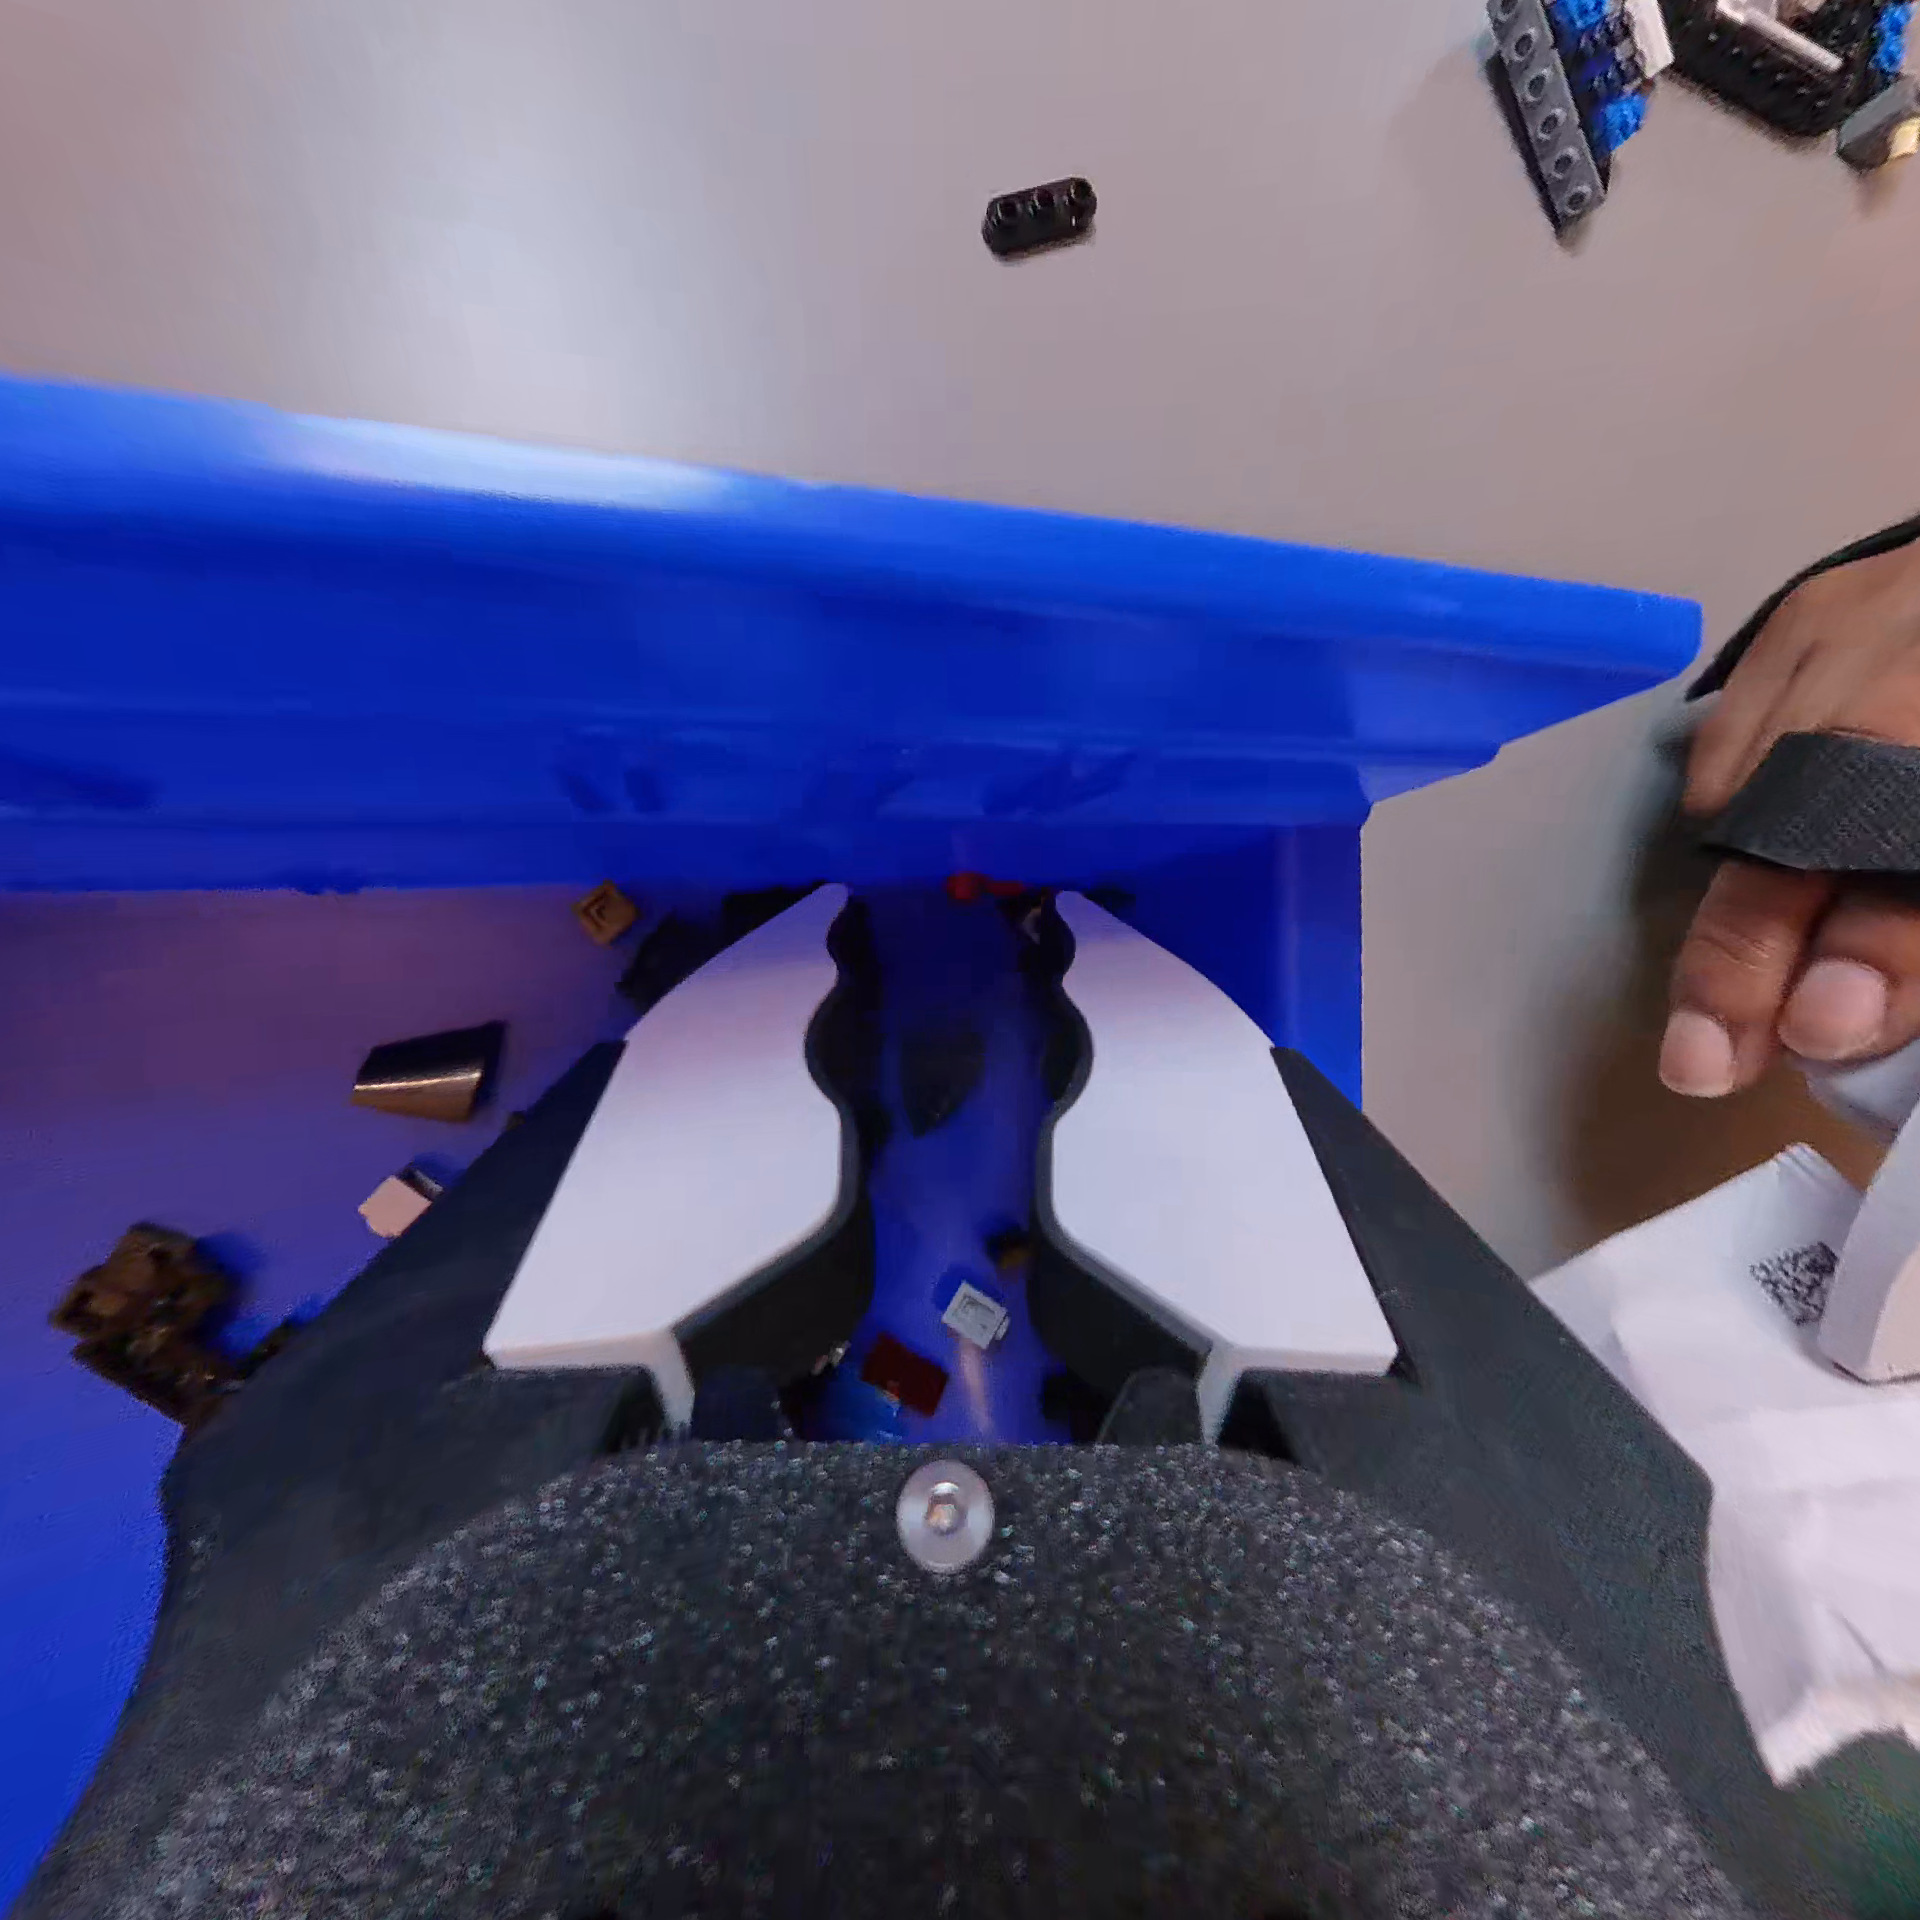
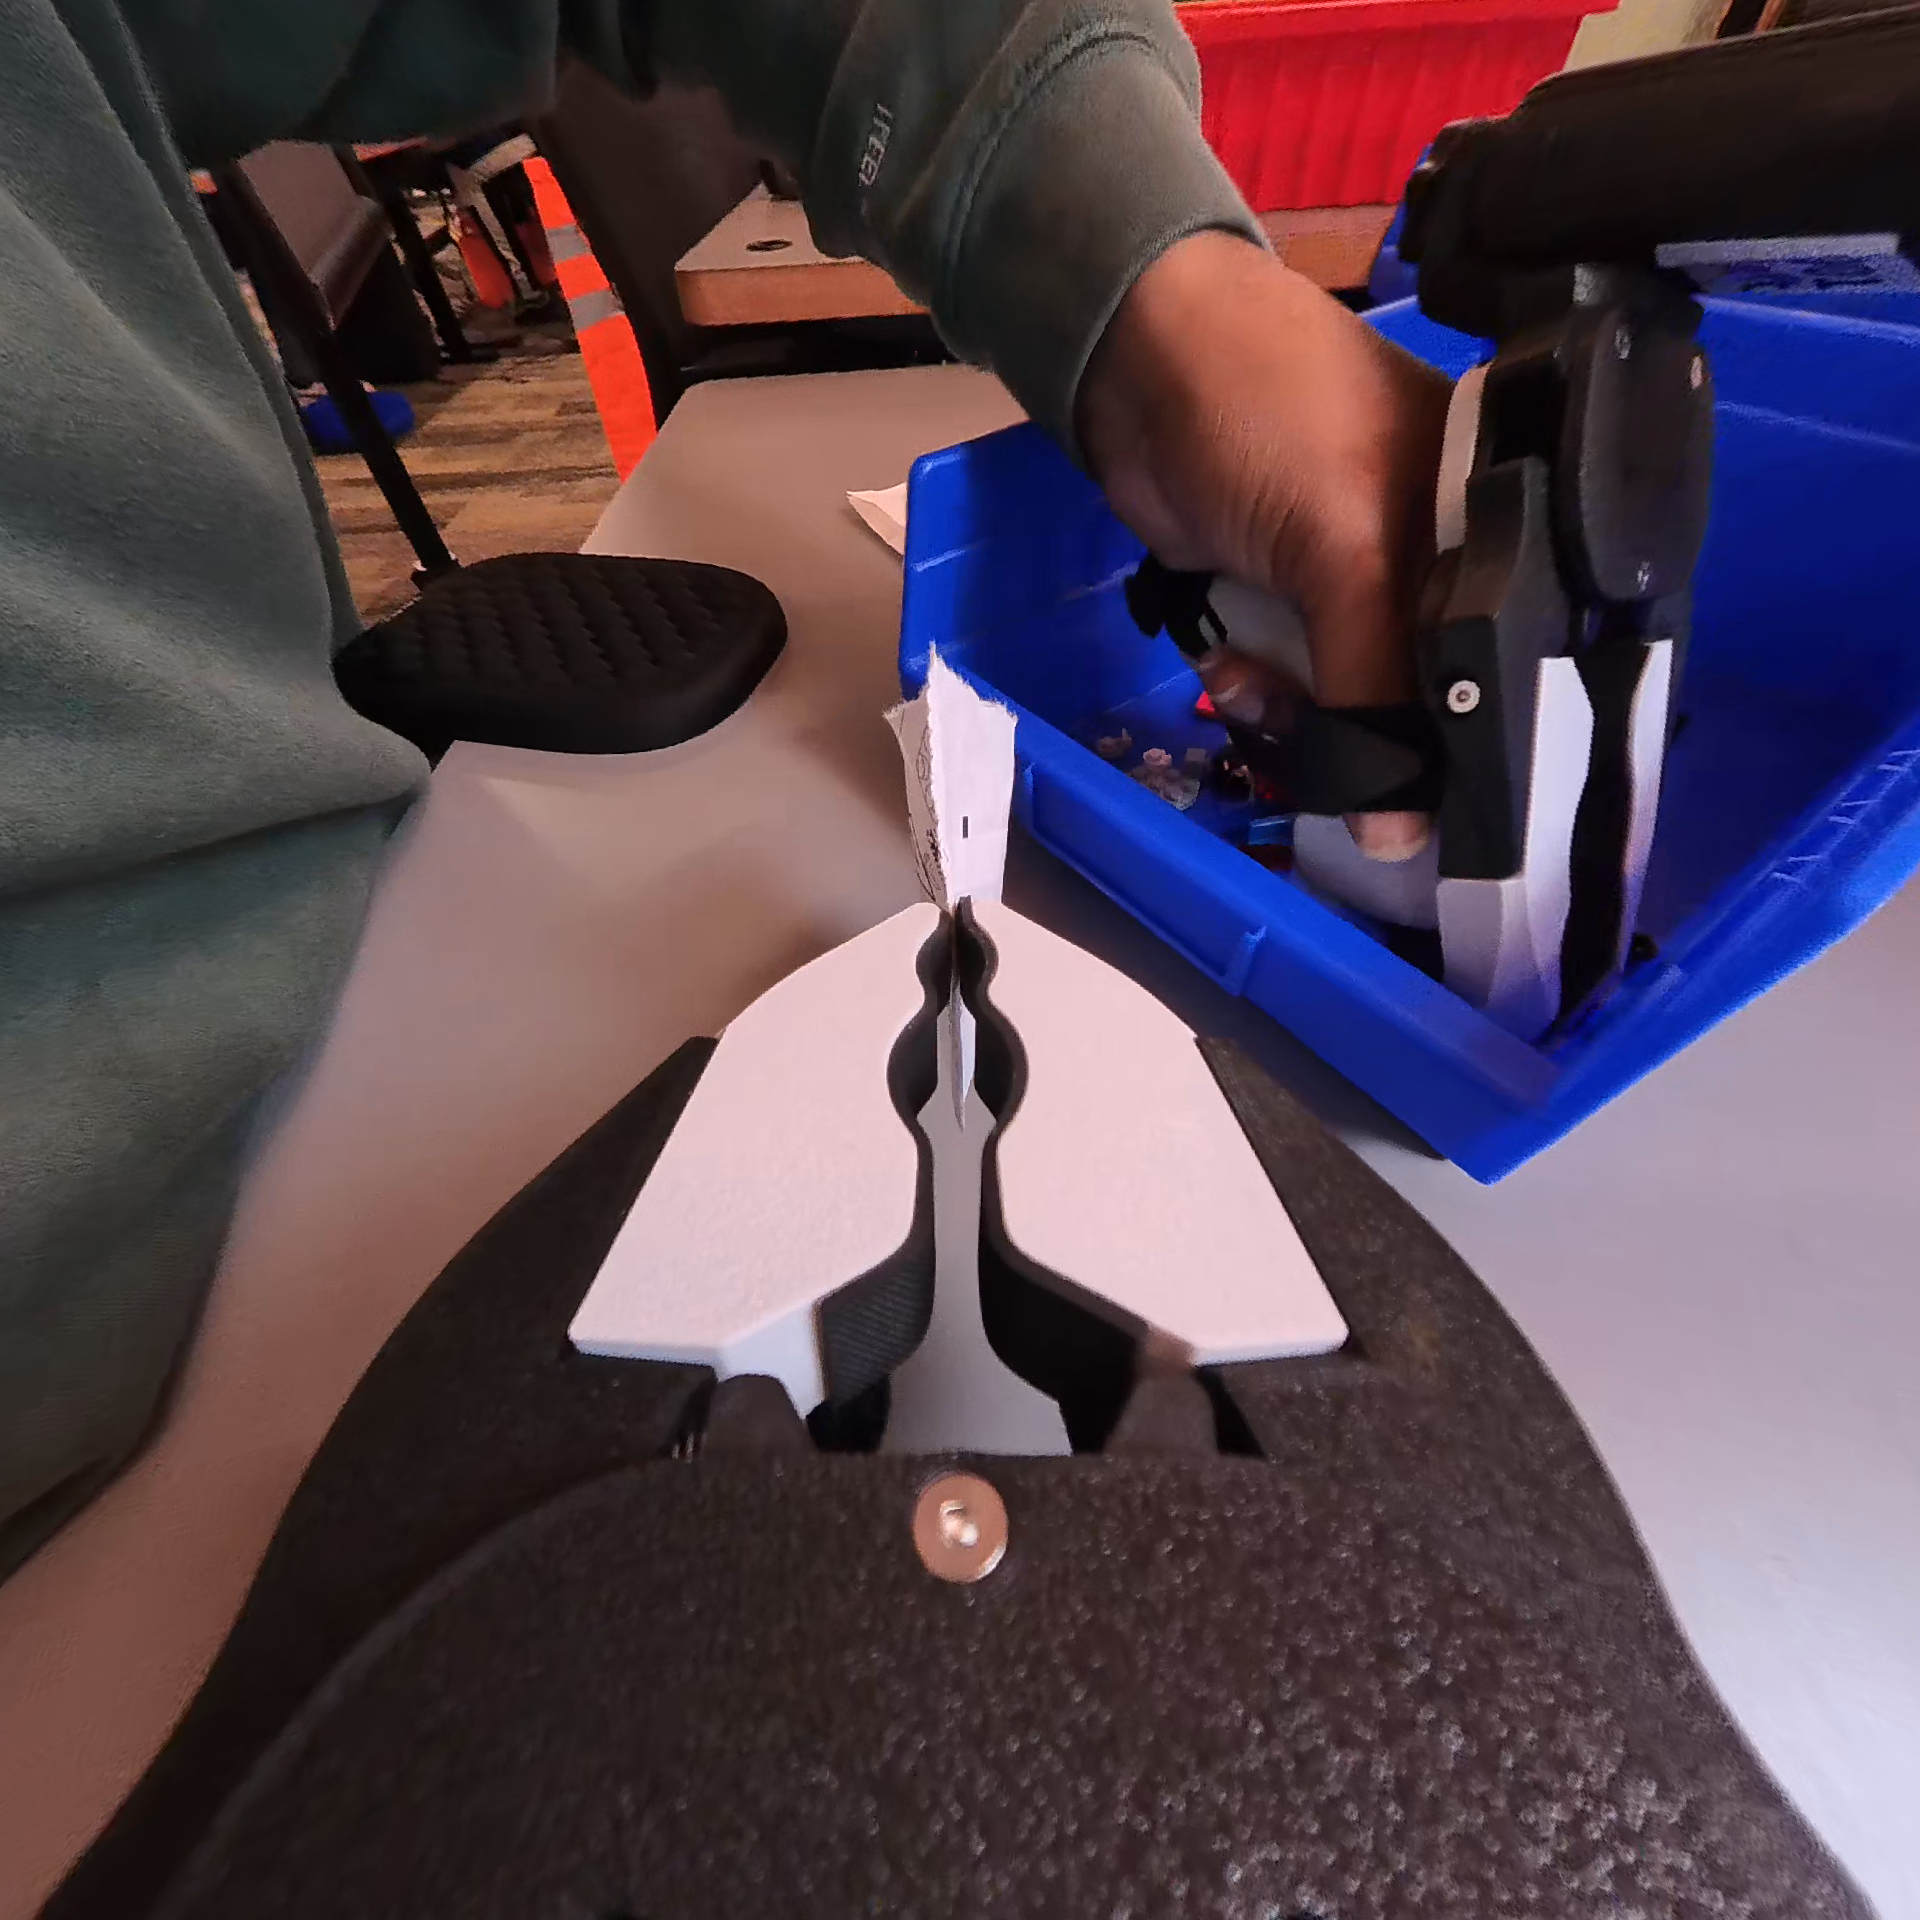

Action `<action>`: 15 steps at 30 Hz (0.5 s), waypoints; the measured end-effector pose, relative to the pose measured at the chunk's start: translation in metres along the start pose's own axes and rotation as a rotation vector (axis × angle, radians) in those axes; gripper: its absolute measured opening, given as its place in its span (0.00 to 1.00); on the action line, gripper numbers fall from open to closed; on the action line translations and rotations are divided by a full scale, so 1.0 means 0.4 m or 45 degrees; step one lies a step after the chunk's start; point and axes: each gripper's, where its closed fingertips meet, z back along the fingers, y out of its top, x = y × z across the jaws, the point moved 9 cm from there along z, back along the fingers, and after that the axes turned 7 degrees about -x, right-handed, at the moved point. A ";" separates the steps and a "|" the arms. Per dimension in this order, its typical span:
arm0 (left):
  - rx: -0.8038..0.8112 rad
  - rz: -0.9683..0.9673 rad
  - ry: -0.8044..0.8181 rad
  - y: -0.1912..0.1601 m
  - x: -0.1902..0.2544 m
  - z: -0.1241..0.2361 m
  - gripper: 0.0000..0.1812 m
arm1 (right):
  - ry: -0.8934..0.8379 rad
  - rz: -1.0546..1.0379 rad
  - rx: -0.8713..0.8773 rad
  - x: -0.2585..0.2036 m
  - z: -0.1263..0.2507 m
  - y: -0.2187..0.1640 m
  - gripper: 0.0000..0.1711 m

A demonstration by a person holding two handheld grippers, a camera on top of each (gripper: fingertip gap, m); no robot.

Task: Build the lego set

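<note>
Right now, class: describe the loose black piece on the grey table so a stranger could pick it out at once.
Find the blue bin that the left gripper reaches into. Look past its far rim onto the bare grey table: the black piece lies alone there. It is a short rounded beam with three holes in a row, apart from the brick cluster at the far right.

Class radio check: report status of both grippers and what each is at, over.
Left gripper open, down inside blue bin over loose building-toy pieces. Right gripper shut on paper slip, beside the bin. Nothing between them.
</note>
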 end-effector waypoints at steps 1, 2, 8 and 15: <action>0.010 0.014 0.000 0.000 0.004 -0.003 0.17 | 0.001 0.001 0.001 -0.001 -0.001 0.001 0.00; 0.019 0.030 -0.002 0.001 0.008 -0.006 0.16 | 0.002 0.002 0.001 -0.002 -0.001 0.001 0.00; 0.068 -0.018 0.110 -0.005 0.018 -0.017 0.07 | 0.002 0.011 0.002 -0.006 0.000 0.005 0.00; 0.022 -0.136 0.156 -0.004 0.032 -0.020 0.04 | -0.019 0.029 -0.028 -0.008 -0.001 0.002 0.00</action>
